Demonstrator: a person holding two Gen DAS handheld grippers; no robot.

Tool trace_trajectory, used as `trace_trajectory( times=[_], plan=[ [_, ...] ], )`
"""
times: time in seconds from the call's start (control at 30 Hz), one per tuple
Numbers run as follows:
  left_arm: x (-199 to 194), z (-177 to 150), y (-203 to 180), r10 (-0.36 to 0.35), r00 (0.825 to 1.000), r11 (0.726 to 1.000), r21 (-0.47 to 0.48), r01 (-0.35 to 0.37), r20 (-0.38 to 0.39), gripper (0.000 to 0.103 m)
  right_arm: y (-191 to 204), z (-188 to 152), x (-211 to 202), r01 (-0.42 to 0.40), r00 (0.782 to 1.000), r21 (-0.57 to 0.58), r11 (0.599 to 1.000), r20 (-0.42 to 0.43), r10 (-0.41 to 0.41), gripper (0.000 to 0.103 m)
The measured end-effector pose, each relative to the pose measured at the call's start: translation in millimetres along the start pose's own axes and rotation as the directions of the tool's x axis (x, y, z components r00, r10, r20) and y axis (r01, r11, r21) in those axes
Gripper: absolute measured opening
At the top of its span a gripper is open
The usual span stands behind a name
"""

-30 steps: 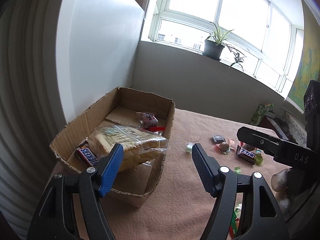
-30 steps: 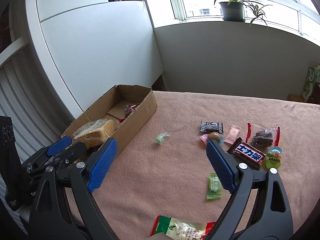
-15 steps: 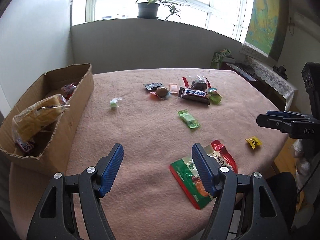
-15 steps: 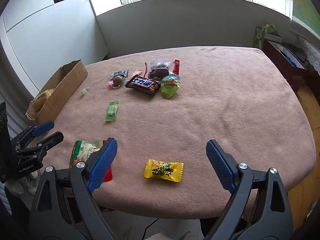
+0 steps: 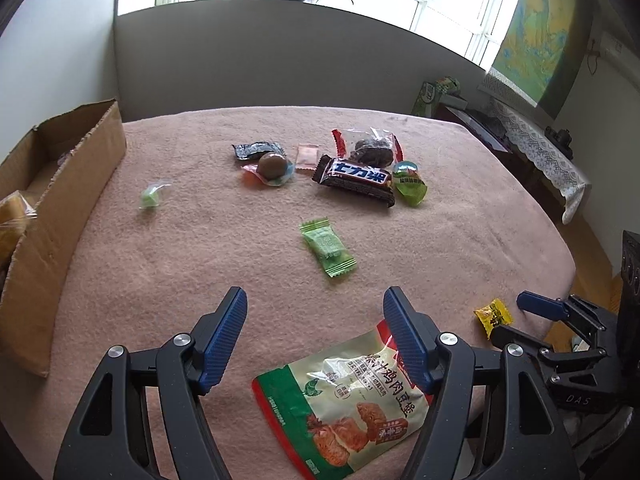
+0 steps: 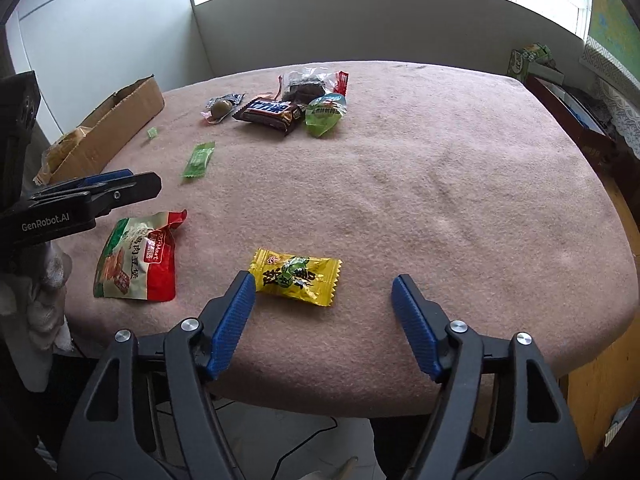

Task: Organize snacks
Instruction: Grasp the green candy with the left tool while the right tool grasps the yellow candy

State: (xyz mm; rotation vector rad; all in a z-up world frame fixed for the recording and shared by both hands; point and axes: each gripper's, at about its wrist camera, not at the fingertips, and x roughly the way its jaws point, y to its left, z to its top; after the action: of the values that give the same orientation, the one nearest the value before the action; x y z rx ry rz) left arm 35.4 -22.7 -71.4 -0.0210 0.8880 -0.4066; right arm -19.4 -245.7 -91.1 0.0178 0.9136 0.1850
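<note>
Claws [image 5: 314, 334] hover apart; cardboard box [image 5: 60, 184] holds wrapped bread [image 5: 10, 220].

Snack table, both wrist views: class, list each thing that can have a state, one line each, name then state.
Left gripper: open, empty, above the green-and-red pouch.
Right gripper: jaws closing, nothing gripped.
Cardboard box: open-topped, bread inside.
Green-and-red pouch: sealed, lying flat.
Yellow candy: wrapped, on the cloth, ahead of the right gripper.
Chocolate bar: wrapped, outside the box.
</note>
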Motion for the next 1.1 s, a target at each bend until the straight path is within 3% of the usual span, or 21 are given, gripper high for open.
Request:
trace_trajectory(
  times=[0.13, 0.23, 0.47, 0.57, 0.67, 0.8, 0.87, 1.0, 1.1],
  plan=[
    [7, 1, -2, 0.003, 1.0, 1.0, -0.003, -0.003, -0.017, 0.069, 0, 1, 1, -0.024, 0.999, -0.015, 1.0, -0.024, 0.023, 0.074],
    [11, 4, -4, -0.007, 1.0, 1.0, -0.01, 0.007, -0.024, 0.068, -7, 3, -2, -0.079, 0.997, 0.038, 0.996, -0.023, 0.08, 0.074],
    [32, 20, -11, -0.004, 0.998, 0.999, -0.052, 0.001, -0.055, 0.068, -4, 9, 7, -0.112, 0.994, 0.085, 0.99, 0.014, 0.111, 0.074],
    [36, 24, -17, 0.037, 0.998, 0.999, -0.031, -0.039, -0.047, 0.059, 7, 5, 8, -0.073, 0.997, 0.04, 0.997, 0.035, 0.072, 0.074],
    [45, 23, -14, 0.068, 0.996, 0.997, -0.028, -0.07, -0.058, 0.042, 16, 3, 10, -0.048, 0.997, -0.012, 0.999, 0.052, 0.049, 0.073],
    [45, 25, -9, 0.063, 0.996, 0.997, -0.044, -0.065, -0.058, 0.036, 19, 3, 12, 0.001, 0.998, -0.069, 0.998, 0.064, 0.004, 0.056],
    [46, 26, -12, 0.076, 0.995, 0.997, -0.028, -0.077, -0.058, 0.034, 18, 4, 12, -0.003, 0.998, -0.08, 0.997, 0.057, 0.007, 0.053],
    [49, 24, -25, 0.109, 0.993, 0.993, 0.046, -0.107, -0.05, 0.027, 13, 5, 9, 0.003, 0.999, -0.099, 0.995, 0.047, 0.001, 0.038],
    [49, 23, -26, 0.099, 0.994, 0.994, 0.054, -0.096, -0.05, 0.023, 6, 5, 7, -0.024, 0.999, -0.085, 0.996, 0.04, 0.028, 0.033]
  ],
)
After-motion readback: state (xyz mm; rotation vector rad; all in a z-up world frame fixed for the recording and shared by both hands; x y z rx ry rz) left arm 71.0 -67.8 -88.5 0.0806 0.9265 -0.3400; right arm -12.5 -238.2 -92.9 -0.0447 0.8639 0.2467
